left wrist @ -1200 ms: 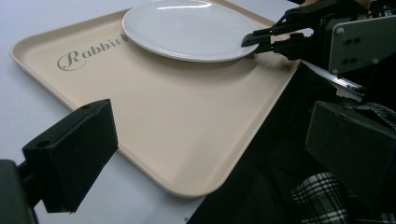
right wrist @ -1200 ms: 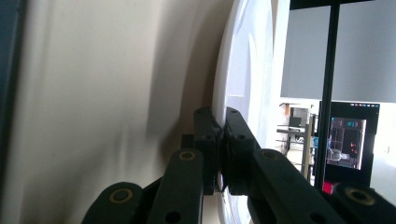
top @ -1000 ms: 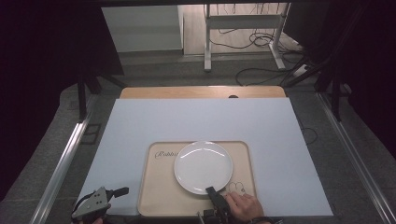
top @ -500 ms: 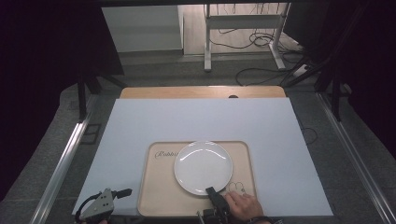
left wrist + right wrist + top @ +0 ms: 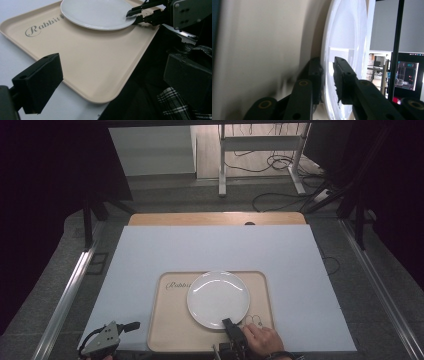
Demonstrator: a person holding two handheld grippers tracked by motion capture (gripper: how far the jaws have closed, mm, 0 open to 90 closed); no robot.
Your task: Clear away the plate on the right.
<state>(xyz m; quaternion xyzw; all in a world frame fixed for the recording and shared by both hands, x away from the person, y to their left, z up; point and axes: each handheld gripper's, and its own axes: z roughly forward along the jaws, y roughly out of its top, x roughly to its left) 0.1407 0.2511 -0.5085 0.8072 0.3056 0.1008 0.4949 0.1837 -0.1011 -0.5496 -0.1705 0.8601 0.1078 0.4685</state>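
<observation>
A white plate (image 5: 218,299) lies on a beige tray (image 5: 172,325) printed with "Rabbit", near the table's front edge. My right gripper (image 5: 227,324) comes in from the front and is shut on the plate's near rim, one jaw above and one below. The right gripper view is turned sideways: the plate (image 5: 347,32) runs between the right gripper's (image 5: 327,70) jaws, with the tray (image 5: 262,50) beside it. My left gripper (image 5: 131,325) sits left of the tray's front corner, open and holding nothing. In the left gripper view my left gripper (image 5: 112,62) spans the tray's (image 5: 87,62) corner, with the plate (image 5: 100,12) and the right gripper (image 5: 136,15) beyond.
The tray rests on a pale sheet (image 5: 215,250) that covers most of a wooden table (image 5: 215,218). Metal rails (image 5: 70,290) run along both sides. Beyond the far edge are a stand's legs (image 5: 260,150) and floor cables (image 5: 280,195).
My left gripper has shifted slightly toward the table's front edge. The right gripper and the plate have stayed where they were.
</observation>
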